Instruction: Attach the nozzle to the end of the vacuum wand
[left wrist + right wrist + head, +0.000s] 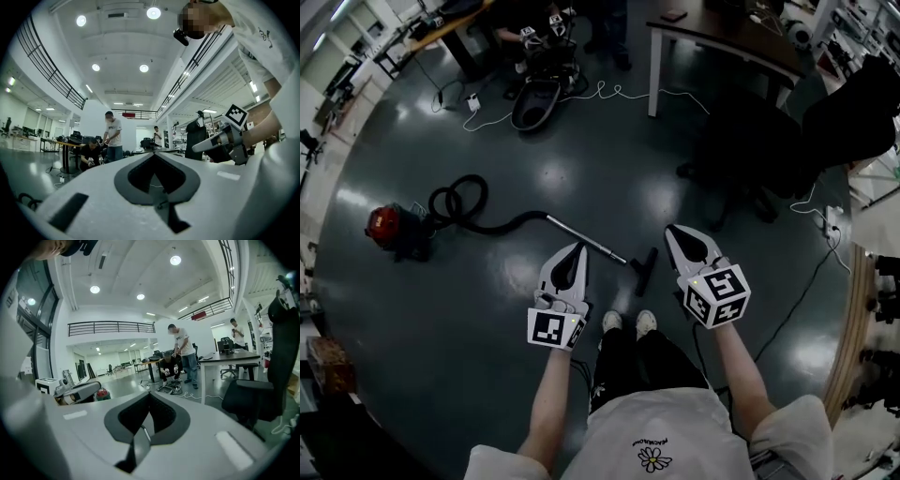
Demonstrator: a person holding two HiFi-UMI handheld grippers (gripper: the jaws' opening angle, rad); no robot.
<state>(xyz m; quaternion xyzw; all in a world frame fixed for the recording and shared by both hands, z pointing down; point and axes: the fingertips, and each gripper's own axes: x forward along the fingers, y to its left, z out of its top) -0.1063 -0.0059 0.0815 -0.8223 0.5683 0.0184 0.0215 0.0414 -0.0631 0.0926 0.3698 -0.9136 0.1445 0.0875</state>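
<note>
1. Nozzle (644,272): a narrow, elongated black piece is seen lying on the dark, glossy floor (487,309), just ahead of the person's white shoes (623,322).
2. The wand (598,246), a straight metal tube with a silvery sheen, is laid at a slant on the floor. Its free end is just beside the nozzle; whether the two touch cannot be told.
3. A black hose (459,199) is joined to the wand's other end, looped into a coil and led to a rounded red vacuum cleaner (389,228).
4. The left gripper (579,249), a smooth white shell with dark-lined jaws, is held above the floor. In the head view its tip falls close to the wand. Its jaws are pressed together and nothing is held between them.
5. The right gripper (673,230) is likewise closed and empty, and is held to the right of the nozzle. A cube with black-and-white square markers is carried on each.
6. A black office chair (750,159) and a dark-topped counter (712,33) on white legs are seen farther off, with a wavy white cable (609,92) on the floor.
</note>
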